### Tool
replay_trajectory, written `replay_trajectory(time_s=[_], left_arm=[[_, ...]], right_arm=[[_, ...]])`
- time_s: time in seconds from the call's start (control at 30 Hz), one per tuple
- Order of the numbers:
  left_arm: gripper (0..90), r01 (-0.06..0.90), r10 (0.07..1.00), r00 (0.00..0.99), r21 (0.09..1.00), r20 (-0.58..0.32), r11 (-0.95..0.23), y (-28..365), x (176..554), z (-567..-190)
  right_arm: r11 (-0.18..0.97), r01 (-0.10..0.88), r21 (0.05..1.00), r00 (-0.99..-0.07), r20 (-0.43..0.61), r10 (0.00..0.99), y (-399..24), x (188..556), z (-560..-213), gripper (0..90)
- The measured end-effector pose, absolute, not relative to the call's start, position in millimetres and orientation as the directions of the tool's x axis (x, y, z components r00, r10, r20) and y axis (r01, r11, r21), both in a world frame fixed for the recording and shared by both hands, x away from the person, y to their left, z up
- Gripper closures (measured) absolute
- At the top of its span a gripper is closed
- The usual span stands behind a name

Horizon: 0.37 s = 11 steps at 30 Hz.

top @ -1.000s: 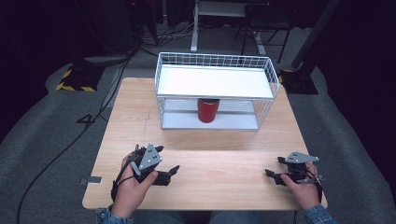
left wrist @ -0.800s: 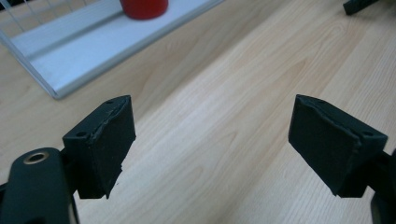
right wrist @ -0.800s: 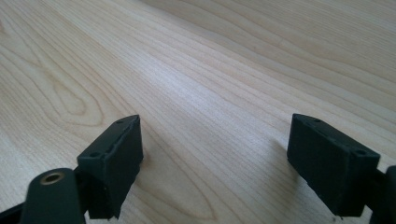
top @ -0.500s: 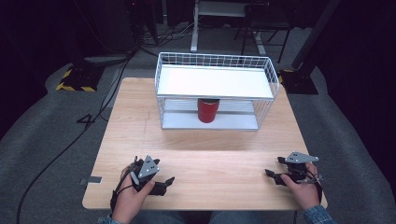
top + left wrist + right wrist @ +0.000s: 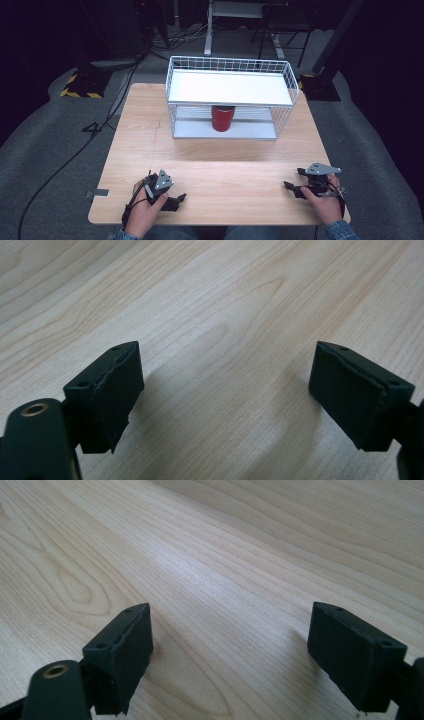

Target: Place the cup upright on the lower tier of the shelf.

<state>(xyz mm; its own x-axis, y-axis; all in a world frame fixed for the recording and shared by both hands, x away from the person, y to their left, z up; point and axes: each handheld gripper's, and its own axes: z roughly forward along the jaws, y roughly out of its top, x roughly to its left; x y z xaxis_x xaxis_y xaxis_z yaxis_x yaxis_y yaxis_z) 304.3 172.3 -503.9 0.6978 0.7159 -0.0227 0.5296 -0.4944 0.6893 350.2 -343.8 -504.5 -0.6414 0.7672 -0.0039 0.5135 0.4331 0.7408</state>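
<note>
Grey carpet floor point(image 5: 45, 150), dark surroundings, cables point(image 5: 107, 112), hazard-striped base point(image 5: 80, 93)

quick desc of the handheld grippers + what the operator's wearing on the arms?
Both the left gripper and the right gripper are black, each topped by a grey three-cornered plate. Their jaws are blocky black pads with small screw holes, and a brass-coloured ring sits near the base. A black cable trails from each. The person wears blue denim-like sleeves.

Both hands low and wide apart, left tool point(image 5: 181, 199) and right tool point(image 5: 286, 185) with jaws spread
</note>
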Motion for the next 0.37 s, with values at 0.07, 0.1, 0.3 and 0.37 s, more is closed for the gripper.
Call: replay_trajectory(time_s=[0.07,0.1,0.3,0.37], left_arm=[[15.2,0.536,0.724,0.689,0.69,-0.024,-0.487,173.1,304.5,-504.1],[14.7,0.537,0.728,0.685,0.687,-0.017,-0.489,173.6,304.8,-503.8],[10.9,0.553,0.744,0.668,0.683,-0.021,-0.477,172.9,305.4,-504.4],[10.2,0.551,0.745,0.667,0.681,-0.012,-0.482,173.2,305.9,-504.3]], right_arm=[[0.433,0.513,0.741,-0.641,-0.004,0.767,-343.8,350.2,-504.5,18.4],[0.433,0.513,0.741,-0.642,-0.004,0.767,-343.8,350.2,-504.5,18.4],[0.436,0.512,0.74,-0.644,-0.005,0.765,-343.9,350.1,-504.5,18.5],[0.437,0.511,0.74,-0.646,-0.004,0.763,-343.6,349.9,-504.5,18.3]])
